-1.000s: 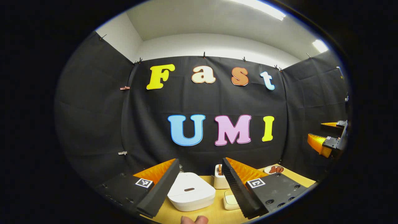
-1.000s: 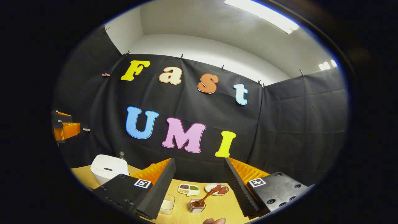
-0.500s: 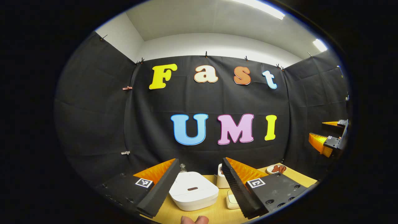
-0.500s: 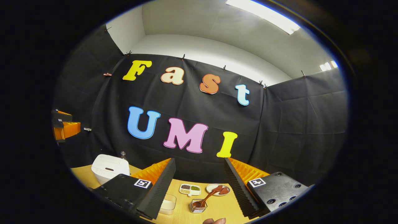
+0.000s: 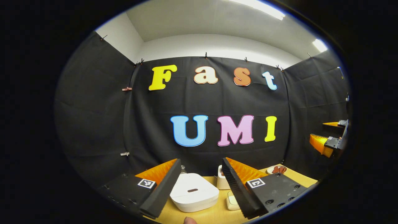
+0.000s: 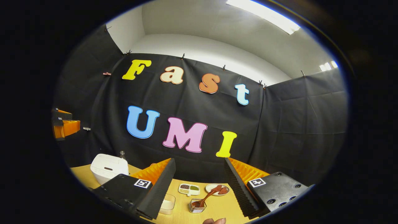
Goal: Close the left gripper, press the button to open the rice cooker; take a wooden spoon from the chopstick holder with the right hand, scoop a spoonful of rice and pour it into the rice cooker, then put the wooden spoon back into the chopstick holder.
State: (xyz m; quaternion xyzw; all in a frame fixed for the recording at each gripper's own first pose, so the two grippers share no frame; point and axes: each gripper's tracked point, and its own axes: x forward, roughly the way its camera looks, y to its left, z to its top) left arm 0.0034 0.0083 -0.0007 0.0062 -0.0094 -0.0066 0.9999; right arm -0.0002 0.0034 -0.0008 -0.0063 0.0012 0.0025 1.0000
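Observation:
In the left gripper view the white rice cooker stands on the wooden table with its lid down and a dark oval button on top. My left gripper hangs open above and in front of it, apart from it. A white chopstick holder stands just behind the cooker, partly hidden by one finger. My right gripper is open and empty. Below it a wooden spoon leans in a small clear jar. A clear box of rice lies beside the jar. The rice cooker is far left.
A divided dish of beans and a plate with brown pieces lie behind the jar. A small bottle stands behind the cooker. The right gripper shows at the far right, the left gripper at the far left.
The left gripper view has shifted slightly, so the cooker sits a little more to the right. The fingertip at its bottom edge has drawn back. The right gripper has barely moved.

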